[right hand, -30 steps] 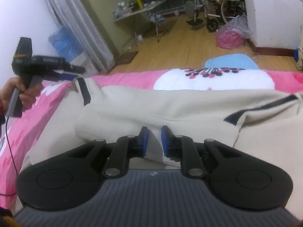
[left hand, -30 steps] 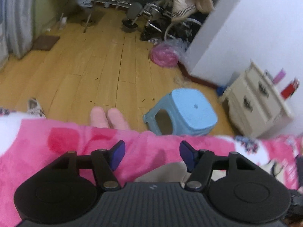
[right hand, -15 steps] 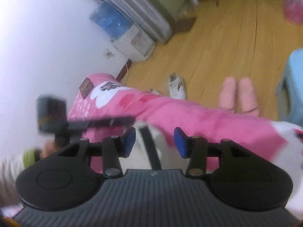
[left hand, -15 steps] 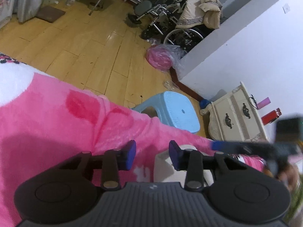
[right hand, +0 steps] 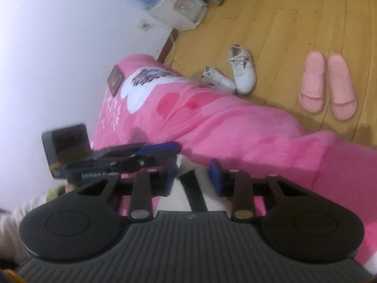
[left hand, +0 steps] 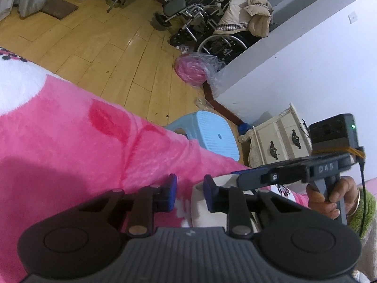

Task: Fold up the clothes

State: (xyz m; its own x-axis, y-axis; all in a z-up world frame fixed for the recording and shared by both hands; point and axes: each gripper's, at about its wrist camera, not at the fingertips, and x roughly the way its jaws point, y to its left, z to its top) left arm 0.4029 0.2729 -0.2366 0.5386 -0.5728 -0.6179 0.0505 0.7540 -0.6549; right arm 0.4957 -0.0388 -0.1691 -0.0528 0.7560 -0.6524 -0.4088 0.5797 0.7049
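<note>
A cream garment [right hand: 173, 204] with a black stripe lies on the pink blanket [right hand: 235, 129]. My right gripper [right hand: 193, 179] hovers over its corner. Its jaws are closing, with the striped cloth between the pads and a gap still showing. In the left wrist view my left gripper [left hand: 189, 193] is also closing, over the garment's edge [left hand: 200, 212] and the pink blanket [left hand: 70, 153]. Cloth touches only its right pad. The two grippers meet tip to tip. The right gripper [left hand: 245, 173] comes in from the right in a hand [left hand: 329, 198], and the left gripper [right hand: 165, 147] shows in the right wrist view.
Past the bed's edge are a blue stool [left hand: 212, 136], a cream cabinet [left hand: 278, 141], a pink bag [left hand: 190, 70] and a wheelchair [left hand: 212, 35]. White sneakers [right hand: 235, 75] and pink slippers [right hand: 327, 85] lie on the wooden floor. A white wall [right hand: 59, 47] borders the bed.
The right gripper let go of the garment's middle, swung left across the bed to its striped corner, opened, then narrowed. The left gripper sank toward the garment's edge while its jaws narrowed.
</note>
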